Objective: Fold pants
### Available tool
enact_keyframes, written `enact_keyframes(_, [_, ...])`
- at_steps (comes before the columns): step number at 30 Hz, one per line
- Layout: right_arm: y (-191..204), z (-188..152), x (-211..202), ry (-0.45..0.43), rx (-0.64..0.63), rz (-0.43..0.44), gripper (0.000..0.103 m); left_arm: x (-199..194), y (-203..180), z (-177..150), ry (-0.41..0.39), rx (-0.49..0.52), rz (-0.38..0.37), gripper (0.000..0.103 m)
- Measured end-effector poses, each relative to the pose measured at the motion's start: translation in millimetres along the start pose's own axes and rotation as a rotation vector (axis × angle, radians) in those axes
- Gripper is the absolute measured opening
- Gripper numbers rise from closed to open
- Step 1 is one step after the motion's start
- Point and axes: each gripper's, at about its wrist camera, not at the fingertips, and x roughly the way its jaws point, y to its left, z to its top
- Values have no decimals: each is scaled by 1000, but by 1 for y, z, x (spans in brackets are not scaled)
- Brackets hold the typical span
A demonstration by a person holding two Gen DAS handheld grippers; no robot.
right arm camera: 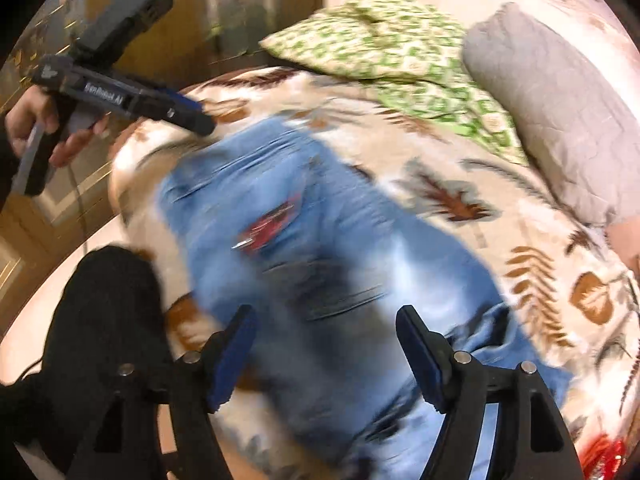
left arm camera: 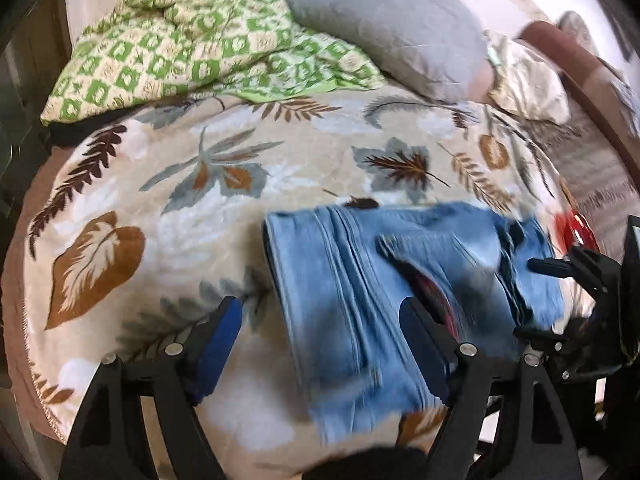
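folded jeans (left arm camera: 360, 280), both claws empty, apart

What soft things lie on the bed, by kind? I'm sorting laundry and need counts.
Jeans: 1
Green patterned quilt: 1
Grey pillow: 1
Leaf-print blanket underneath: 1
Total: 4

A home bedroom: beyond the jaws lie a leaf-print bed blanket (left arm camera: 248, 184), a grey pillow (left arm camera: 384, 20) and a green-patterned quilt (left arm camera: 192, 40).
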Motion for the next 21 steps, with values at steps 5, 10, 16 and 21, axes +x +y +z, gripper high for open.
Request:
enact_keyframes(5, [-61,25,34,58,119,-53,75,46,3,30,91,-59,69,81])
enact_keyframes(10, [-82,49,73,90,147,11,75,88,3,44,185,-75,44,81])
enact_keyframes(16, [-71,62,118,145,69,48,75,98,7,46,184,-65,-115,20])
enact_keyframes(21, [-89,56,131,159,156,133,74,66,-10,45,85,81,-124,12])
